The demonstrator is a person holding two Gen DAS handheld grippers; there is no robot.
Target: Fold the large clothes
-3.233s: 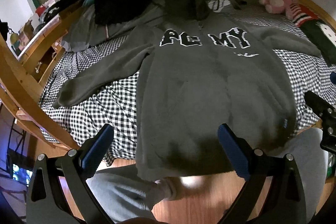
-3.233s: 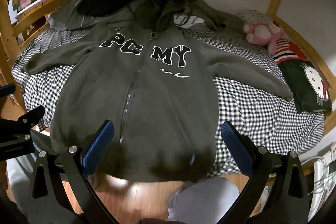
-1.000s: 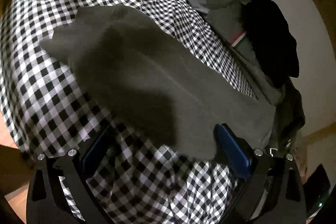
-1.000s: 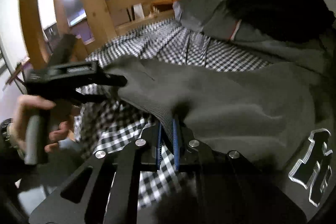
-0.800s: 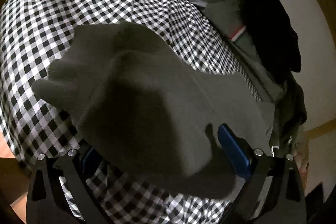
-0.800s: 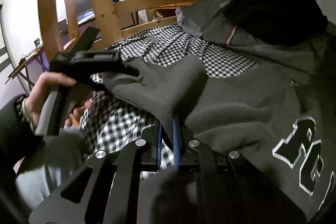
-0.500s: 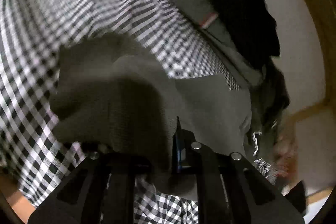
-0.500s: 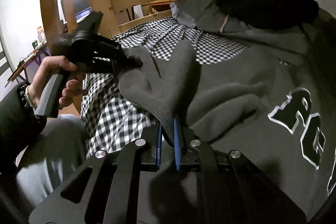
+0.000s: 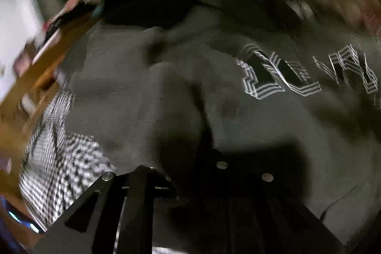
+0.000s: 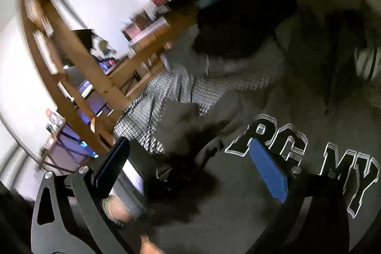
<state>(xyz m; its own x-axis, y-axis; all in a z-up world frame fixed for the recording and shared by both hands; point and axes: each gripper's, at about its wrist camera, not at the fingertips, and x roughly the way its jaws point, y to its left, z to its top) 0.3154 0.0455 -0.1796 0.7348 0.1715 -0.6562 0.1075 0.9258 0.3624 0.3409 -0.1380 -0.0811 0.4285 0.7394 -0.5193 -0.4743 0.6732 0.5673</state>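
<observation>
A dark grey zip hoodie with black, white-edged letters across its chest lies face-up on the checked bedsheet. Its sleeve, at nine o'clock, is folded inward over the body.

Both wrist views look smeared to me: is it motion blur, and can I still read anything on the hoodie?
Left wrist view: heavy motion blur, the hoodie lettering doubled into streaks, the left tongs lost in dark shadow. Right wrist view: also blurred, mostly the background; the lettering reads "PC MY", and the right tongs stay fairly sharp.
</observation>
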